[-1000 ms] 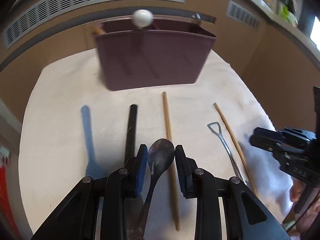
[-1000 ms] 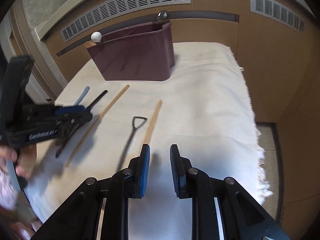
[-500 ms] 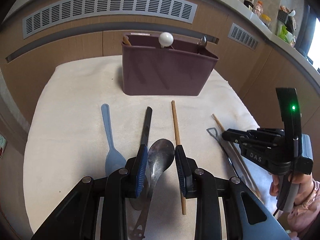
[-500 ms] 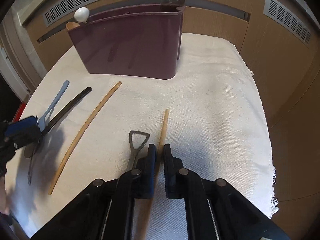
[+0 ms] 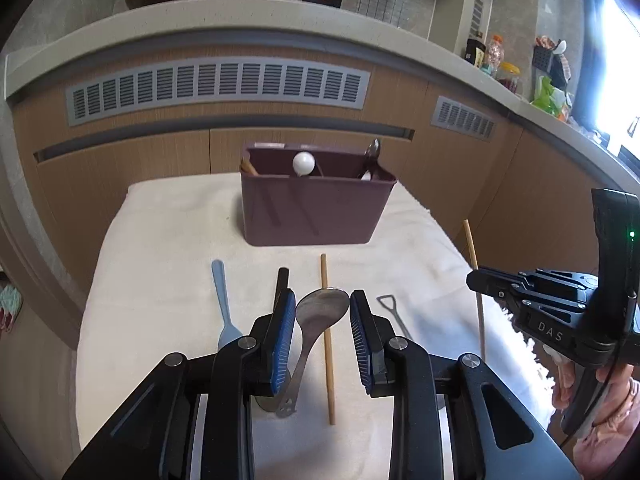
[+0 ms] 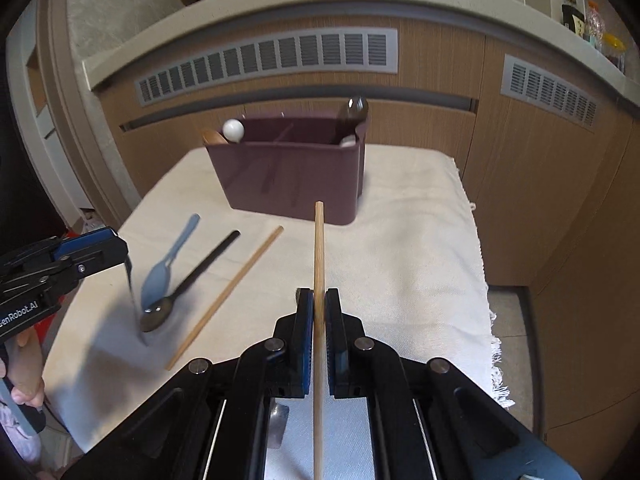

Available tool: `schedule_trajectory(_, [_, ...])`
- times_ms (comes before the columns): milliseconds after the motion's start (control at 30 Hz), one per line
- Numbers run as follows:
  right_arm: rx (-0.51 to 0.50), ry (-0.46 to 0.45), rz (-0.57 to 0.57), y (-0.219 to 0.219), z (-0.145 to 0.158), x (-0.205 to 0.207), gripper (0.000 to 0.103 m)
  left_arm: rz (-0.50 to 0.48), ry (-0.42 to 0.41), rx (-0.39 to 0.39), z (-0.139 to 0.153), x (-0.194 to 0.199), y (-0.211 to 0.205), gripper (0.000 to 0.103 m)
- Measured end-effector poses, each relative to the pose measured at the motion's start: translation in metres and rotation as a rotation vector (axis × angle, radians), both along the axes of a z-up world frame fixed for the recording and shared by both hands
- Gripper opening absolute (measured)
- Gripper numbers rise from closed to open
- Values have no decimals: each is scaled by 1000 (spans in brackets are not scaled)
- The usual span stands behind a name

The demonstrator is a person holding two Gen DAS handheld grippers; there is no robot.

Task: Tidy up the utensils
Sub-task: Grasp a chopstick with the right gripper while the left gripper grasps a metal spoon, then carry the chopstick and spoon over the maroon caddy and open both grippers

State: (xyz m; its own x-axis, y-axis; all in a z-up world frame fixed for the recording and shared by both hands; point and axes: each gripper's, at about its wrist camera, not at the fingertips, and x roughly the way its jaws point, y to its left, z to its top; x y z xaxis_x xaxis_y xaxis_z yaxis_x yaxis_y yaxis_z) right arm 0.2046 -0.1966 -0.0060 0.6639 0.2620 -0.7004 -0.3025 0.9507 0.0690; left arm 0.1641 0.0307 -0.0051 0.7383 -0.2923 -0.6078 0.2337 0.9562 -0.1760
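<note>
Both jaws hold utensils: spoon, chopstick.

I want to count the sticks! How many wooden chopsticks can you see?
2. One chopstick is clamped in the right gripper, lifted off the cloth. The other chopstick lies on the white cloth. More might hide inside the maroon holder.
</note>
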Motion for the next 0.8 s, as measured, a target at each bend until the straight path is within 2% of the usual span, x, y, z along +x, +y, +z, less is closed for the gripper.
schedule_trajectory(267, [25, -52, 14, -4, 15, -14, 5, -2, -59, 10, 21, -15, -6, 29])
schedule_trajectory(800, [41, -165, 43, -6, 48, -37, 5, -9, -116, 5, 47, -28, -10, 29])
